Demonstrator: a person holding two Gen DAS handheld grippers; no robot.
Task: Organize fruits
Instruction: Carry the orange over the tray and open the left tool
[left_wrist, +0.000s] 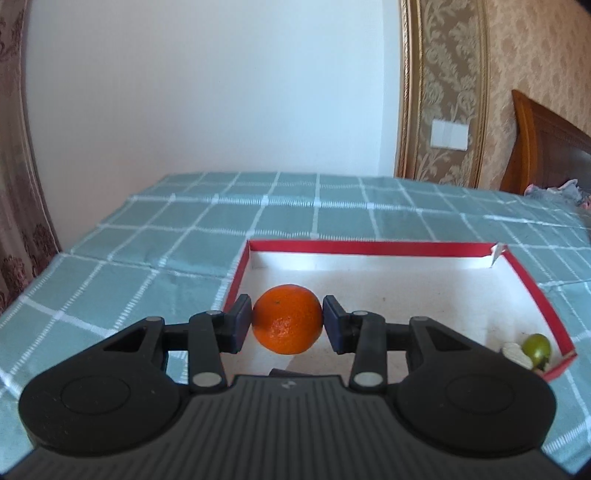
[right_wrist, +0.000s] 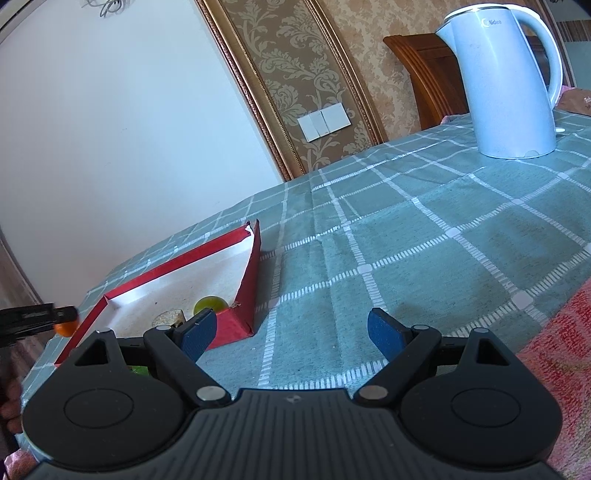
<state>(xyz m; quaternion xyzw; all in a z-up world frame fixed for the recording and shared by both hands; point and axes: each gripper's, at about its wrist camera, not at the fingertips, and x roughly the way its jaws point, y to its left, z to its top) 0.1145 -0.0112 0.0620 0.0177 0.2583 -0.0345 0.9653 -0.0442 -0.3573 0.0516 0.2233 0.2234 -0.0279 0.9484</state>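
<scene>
Holding an orange (left_wrist: 287, 319) clear of the cloth, the left gripper (left_wrist: 287, 325) has its blue pads pressed on either side of the fruit; jaws narrow, grip appears firm. From the left wrist view the fruit sits in line with the near-left part of the red box (left_wrist: 369, 246). The right wrist view, however, shows the orange (right_wrist: 66, 327) just outside the box's left wall (right_wrist: 88, 325), so I judge it has not yet crossed the rim.

The right gripper (right_wrist: 291, 334) stands wide open with nothing between its pads, poised over bare tablecloth (right_wrist: 424, 251) just beside the box's near right corner.

Contents of the box: one green fruit (left_wrist: 536, 347) in the near right corner, with a pale item (left_wrist: 517, 354) touching it; what that item is cannot be told. The remainder of the white floor is bare.

Progress, as judged: early to middle stage. One green fruit is placed; the orange is in transit and still needs lowering onto the floor and releasing. A scrap of green (right_wrist: 138, 369) shows behind the right gripper's left arm, outside the box; it may be another fruit awaiting collection, but this cannot be confirmed. No other loose fruit is visible on the cloth. A white kettle (right_wrist: 513, 81) stands well apart at the far side, not part of the task.
</scene>
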